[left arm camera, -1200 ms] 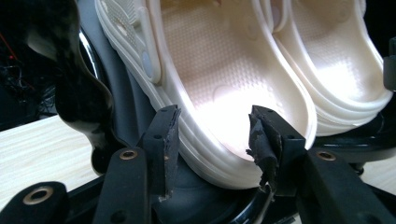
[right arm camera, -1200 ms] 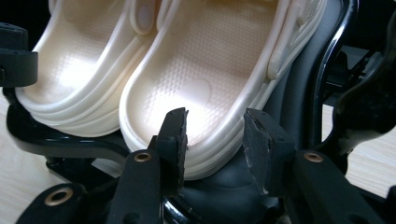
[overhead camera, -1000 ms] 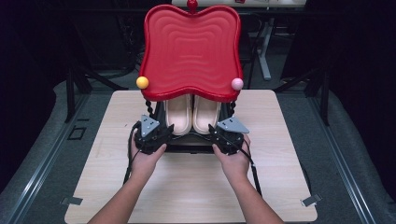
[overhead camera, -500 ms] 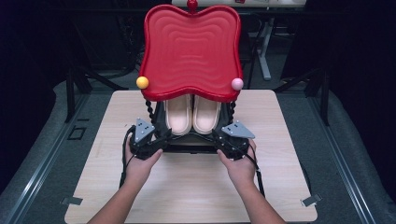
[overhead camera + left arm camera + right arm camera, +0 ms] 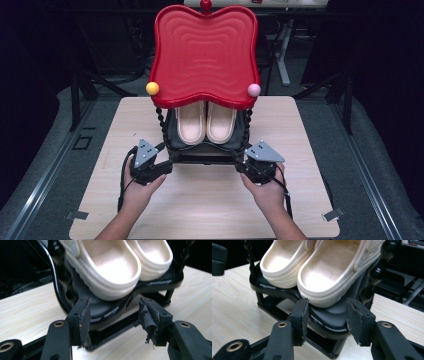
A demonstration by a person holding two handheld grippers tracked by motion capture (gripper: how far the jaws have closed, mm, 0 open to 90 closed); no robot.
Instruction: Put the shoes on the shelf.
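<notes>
The black shoe rack point(image 5: 205, 150) stands at the middle of the wooden table point(image 5: 100, 135), toward its far half, and on its dark lower shelf sits a pair of cream clogs point(image 5: 205, 122) side by side, open ends facing me. Over them rises the rack's red scalloped top tray point(image 5: 205, 55), tilted up toward me, with a yellow ball point(image 5: 152, 88) at its left near corner and a pink ball point(image 5: 254, 90) at its right near corner. I have my left gripper point(image 5: 113, 315) at the rack's near left corner, its jaws released and just now opened wider, the shelf's front edge sitting between the pads without either pad pressing on it. My right gripper point(image 5: 325, 315) is at the near right corner, jaws likewise let go and just now spreading, the shelf edge and the toe of the clog ahead of the gap. Both hands rest low on the table, well apart.
</notes>
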